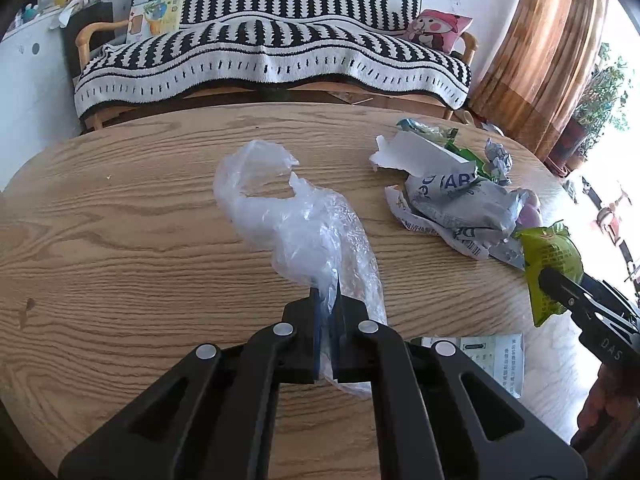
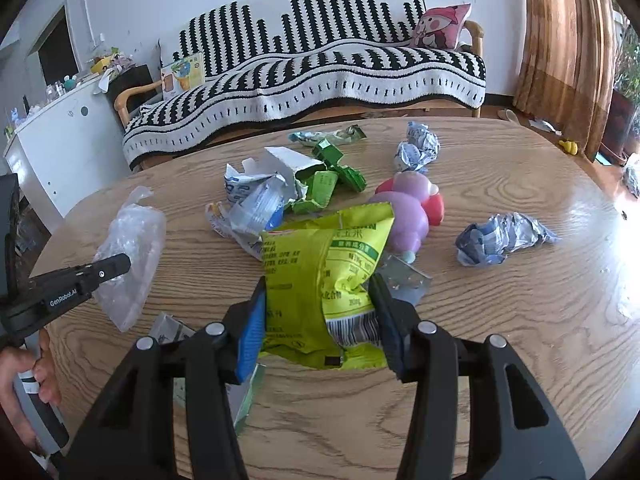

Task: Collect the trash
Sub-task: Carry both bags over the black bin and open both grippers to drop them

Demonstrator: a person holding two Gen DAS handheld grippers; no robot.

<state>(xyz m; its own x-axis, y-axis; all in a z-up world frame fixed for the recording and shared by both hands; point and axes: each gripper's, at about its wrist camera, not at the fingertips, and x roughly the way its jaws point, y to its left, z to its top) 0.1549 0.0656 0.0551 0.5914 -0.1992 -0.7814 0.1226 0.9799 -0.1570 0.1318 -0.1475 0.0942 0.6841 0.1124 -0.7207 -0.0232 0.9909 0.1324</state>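
Over the wooden desk (image 1: 120, 208), left of the trash pile (image 2: 280, 192) at its far side, my left fingers (image 1: 326, 300) are pinched tight on a clear plastic bag (image 1: 280, 208), while my right fingers (image 2: 320, 320) half-spread clamp a yellow-green snack packet (image 2: 320, 264) just before that pile

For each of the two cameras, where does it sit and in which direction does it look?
Left wrist: sits on the left gripper, looks down along its shut fingers, which pinch the clear bag above the table; sofa behind.
Right wrist: sits on the right gripper, looks down at the green packet between its fingers; a hand shows at left.
Shared: table, sofa, paper trash, both bags; each sees the other gripper.
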